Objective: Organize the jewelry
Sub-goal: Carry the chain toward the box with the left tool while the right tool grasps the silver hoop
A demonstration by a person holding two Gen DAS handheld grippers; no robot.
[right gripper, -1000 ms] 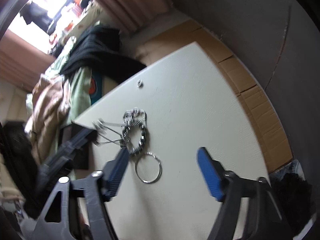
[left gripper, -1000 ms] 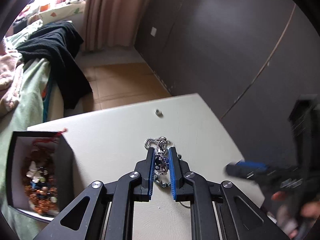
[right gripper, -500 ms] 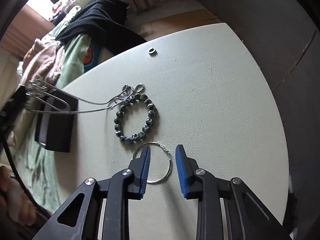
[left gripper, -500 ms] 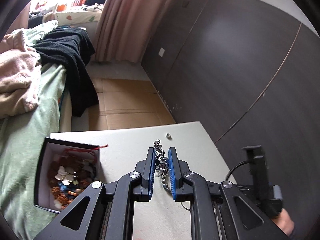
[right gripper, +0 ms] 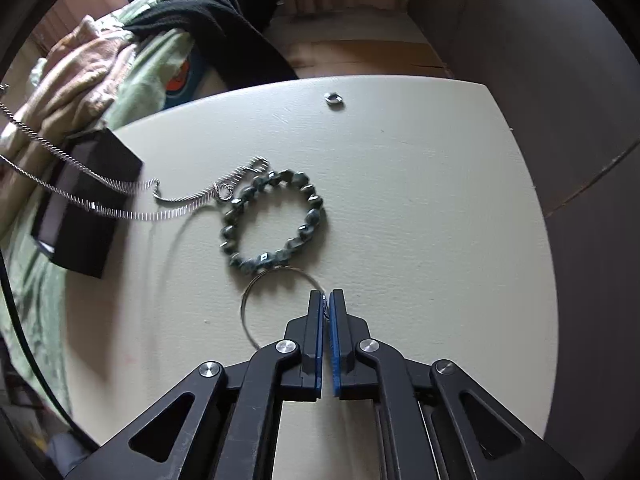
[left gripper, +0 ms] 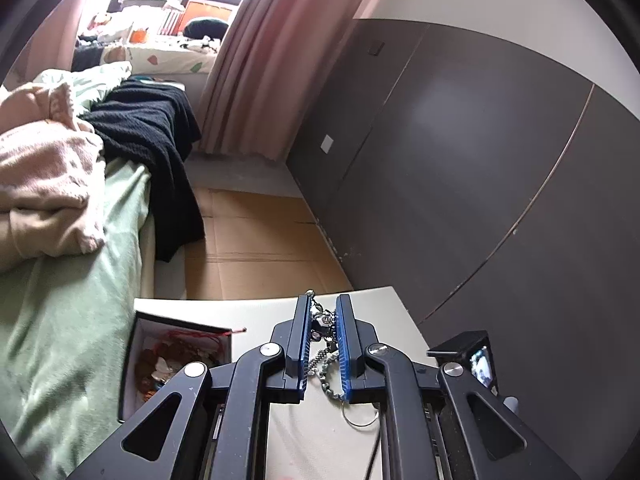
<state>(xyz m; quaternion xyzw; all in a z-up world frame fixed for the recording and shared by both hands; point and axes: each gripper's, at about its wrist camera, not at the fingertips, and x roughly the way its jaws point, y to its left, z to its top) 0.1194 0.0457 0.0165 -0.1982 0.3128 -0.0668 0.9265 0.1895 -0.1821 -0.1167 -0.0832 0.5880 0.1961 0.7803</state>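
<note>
My left gripper [left gripper: 323,308] is shut on a silver chain necklace [left gripper: 322,326] and holds it lifted. In the right wrist view the chain [right gripper: 132,204] stretches from the upper left down to the table, its end lying against a dark green bead bracelet [right gripper: 276,220]. My right gripper [right gripper: 326,300] is shut on a thin silver hoop [right gripper: 256,296] that lies on the white table [right gripper: 420,200] just below the bracelet. A black jewelry box [left gripper: 176,360] with several pieces inside sits open at the table's left edge; it also shows in the right wrist view [right gripper: 84,204].
A small silver ring [right gripper: 334,99] lies near the table's far edge. A bed with green sheet, pink blanket and black garment [left gripper: 156,152] stands left of the table. A dark wall [left gripper: 460,180] is on the right. Cardboard covers the floor.
My left gripper has risen with the chain, pulling it taut off the table. My right gripper has closed from open onto the silver hoop.
</note>
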